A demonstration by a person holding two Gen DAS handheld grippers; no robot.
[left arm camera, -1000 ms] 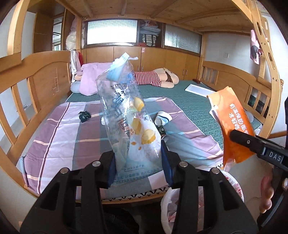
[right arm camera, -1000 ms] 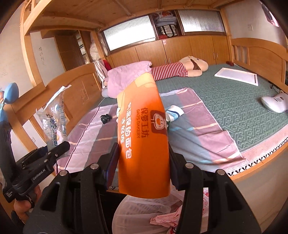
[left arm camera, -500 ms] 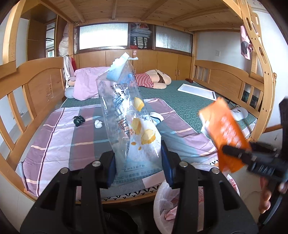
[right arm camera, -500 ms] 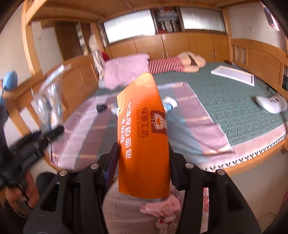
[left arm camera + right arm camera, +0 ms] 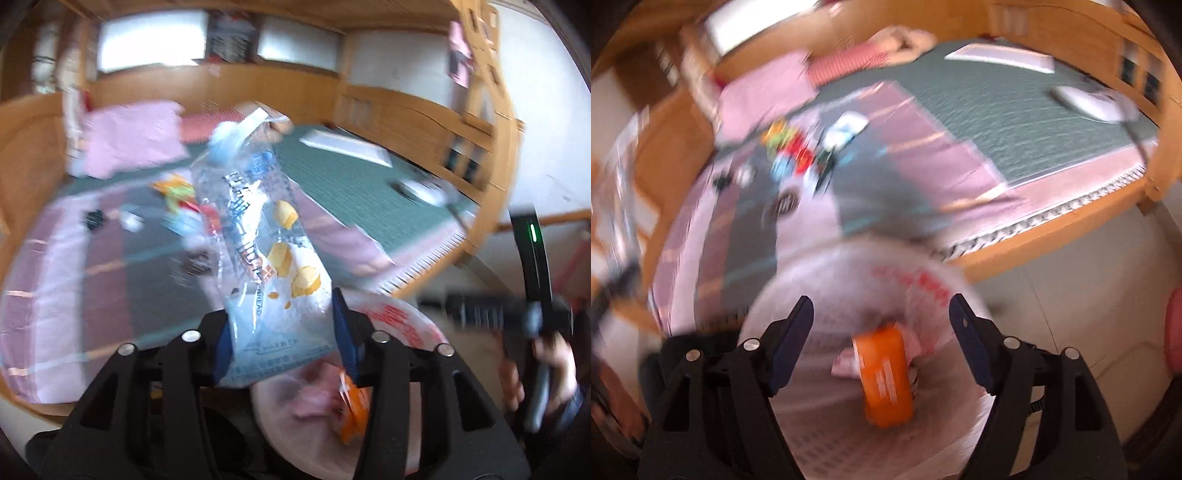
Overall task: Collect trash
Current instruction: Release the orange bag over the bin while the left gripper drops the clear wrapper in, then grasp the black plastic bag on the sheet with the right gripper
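Below our right gripper (image 5: 881, 328), jaws just opened wide, the orange wrapper (image 5: 886, 380) lies apart from them in the trash bag (image 5: 820, 354) — while our left gripper (image 5: 279, 345), jaws just loosening, has the clear wrapper (image 5: 266, 258) upright between them.

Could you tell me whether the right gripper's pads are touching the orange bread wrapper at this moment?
Apart. In the right wrist view the right gripper stands wide open, and the orange wrapper sits below, down in the white trash bag, with clear space to both pads.
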